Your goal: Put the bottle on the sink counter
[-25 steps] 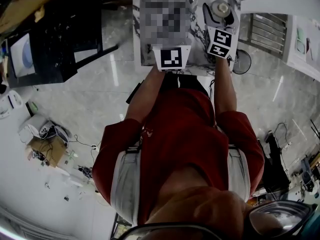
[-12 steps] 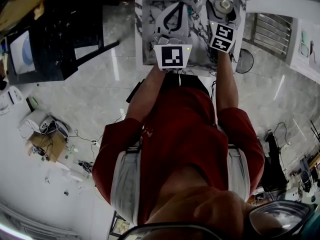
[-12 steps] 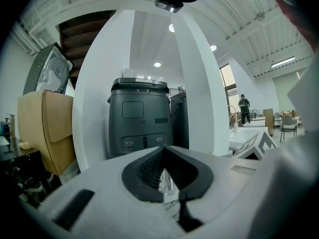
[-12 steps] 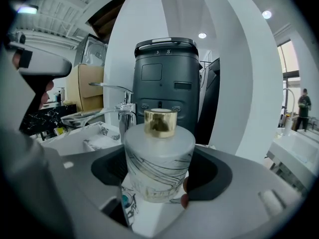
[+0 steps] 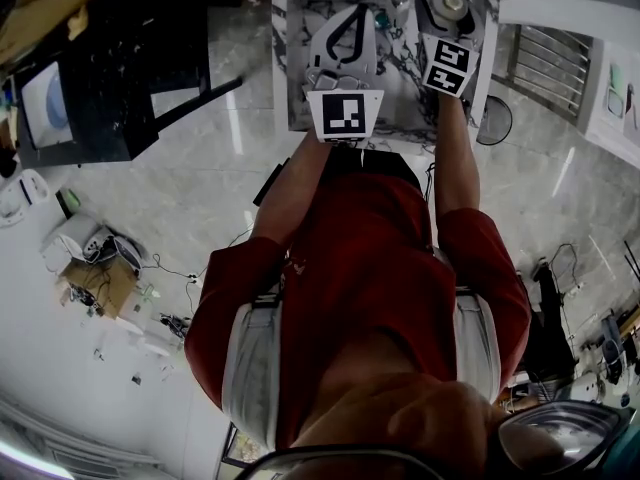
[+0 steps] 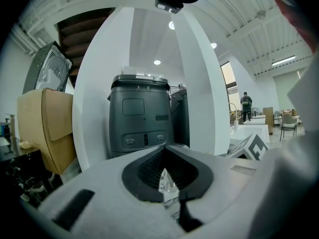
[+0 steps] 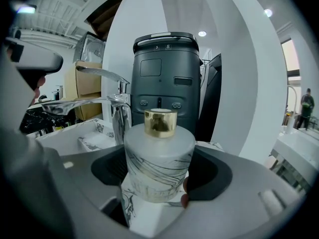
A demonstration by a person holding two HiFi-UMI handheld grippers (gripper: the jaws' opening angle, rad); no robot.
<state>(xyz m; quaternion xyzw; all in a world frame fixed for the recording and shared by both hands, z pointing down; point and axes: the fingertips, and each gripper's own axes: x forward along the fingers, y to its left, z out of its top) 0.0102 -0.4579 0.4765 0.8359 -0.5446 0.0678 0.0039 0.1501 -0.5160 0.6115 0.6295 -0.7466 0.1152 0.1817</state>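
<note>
Surface: a white marble sink counter with black veins [image 5: 298, 73] sits at 12 o'clock in the head view, just past the person's red-shirted chest [image 5: 365, 268].
Floor: glossy pale grey tiles [image 5: 180, 198] spread from 7 to 11 o'clock.
Room, left: a black desk with a lit screen [image 5: 100, 78] is at 10 o'clock. An open brown cardboard box ringed with loose cables [image 5: 95, 296] is on the floor at 8 o'clock.
Room, ahead: a dark grey bin-shaped machine with a top handle [image 7: 167, 78] stands behind the counter, framed by a curved white arch [image 6: 199, 83]. A tall tan carton [image 6: 45, 128] is at 9 o'clock of the machine.
Basin: a shallow marble-rimmed sink [image 7: 92, 136] lies at 9 o'clock of the bottle, under a chrome tap [image 7: 118, 111]. Its inside is mostly hidden.
Bottle: a squat frosted white glass bottle with grey streaks and a gold cap [image 7: 159, 156] stands upright over the counter at 1 o'clock in the head view. I cannot tell whether its base touches the marble.
Right gripper [image 5: 446, 16]: the jaws are clamped on the bottle's sides, dark pads against the glass.
Left gripper [image 5: 349, 13]: at 12 o'clock, the jaws are drawn together with nothing held. Only a sliver of marble shows through the pad hollow.
</note>
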